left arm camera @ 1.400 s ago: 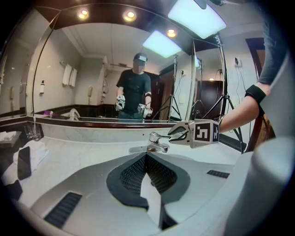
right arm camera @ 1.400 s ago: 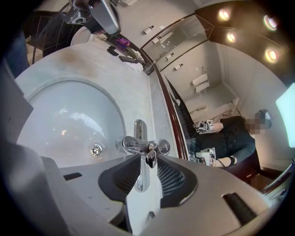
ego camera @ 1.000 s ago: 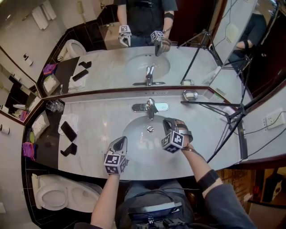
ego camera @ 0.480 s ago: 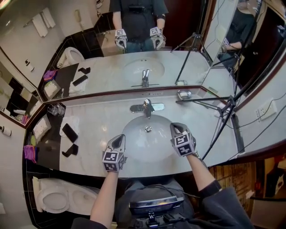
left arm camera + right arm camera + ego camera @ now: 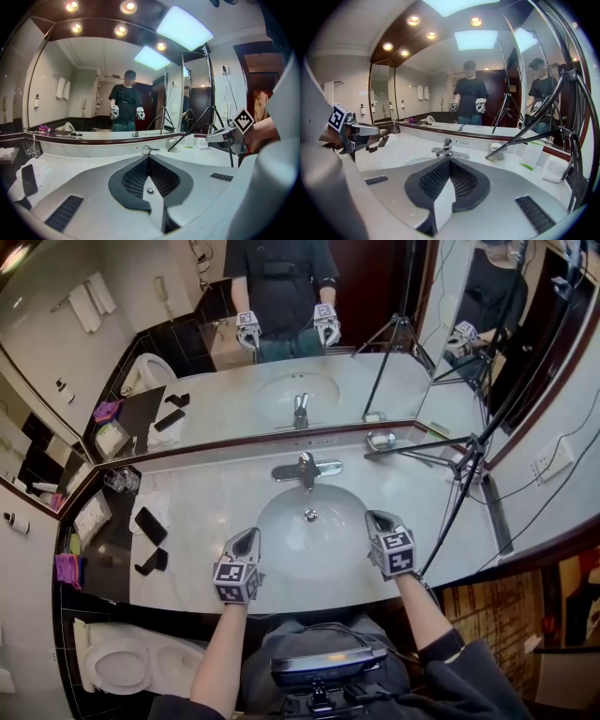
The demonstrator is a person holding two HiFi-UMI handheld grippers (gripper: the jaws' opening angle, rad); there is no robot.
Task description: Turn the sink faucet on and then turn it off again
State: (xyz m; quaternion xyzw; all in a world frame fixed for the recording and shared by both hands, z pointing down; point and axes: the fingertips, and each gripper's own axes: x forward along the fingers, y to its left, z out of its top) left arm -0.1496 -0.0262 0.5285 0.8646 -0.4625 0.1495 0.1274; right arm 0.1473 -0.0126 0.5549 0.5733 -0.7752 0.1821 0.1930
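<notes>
At the near rim, left gripper (image 5: 247, 542): jaws together, nothing between them; it hovers over the counter edge, left of the basin.
Near rim, right gripper (image 5: 379, 520): jaws closed and empty; it hovers at the basin's right edge.
Change: a second ago the right gripper stood over the bowl, close to the faucet. It has since drawn back toward the person and rolled, so its marker cube now faces up. The left gripper has barely shifted.
Meaning for task: both grippers are clear of the lever. No stream shows at the spout, so the off step looks complete; a thin flow cannot be ruled out.
Basin (image 5: 281, 521): white oval bowl, drain (image 5: 310, 515) at centre.
Faucet (image 5: 307, 468): chrome, single lever, centred behind the bowl; well apart from both grippers.
Counter (image 5: 216, 484): pale marble; towel (image 5: 155, 502) with dark items at left, soap dish (image 5: 380, 440) at right, tripod (image 5: 422, 448) legs resting across the right end.
Room: wall mirror (image 5: 234, 395) behind the counter; toilet (image 5: 117, 657) at lower left.
</notes>
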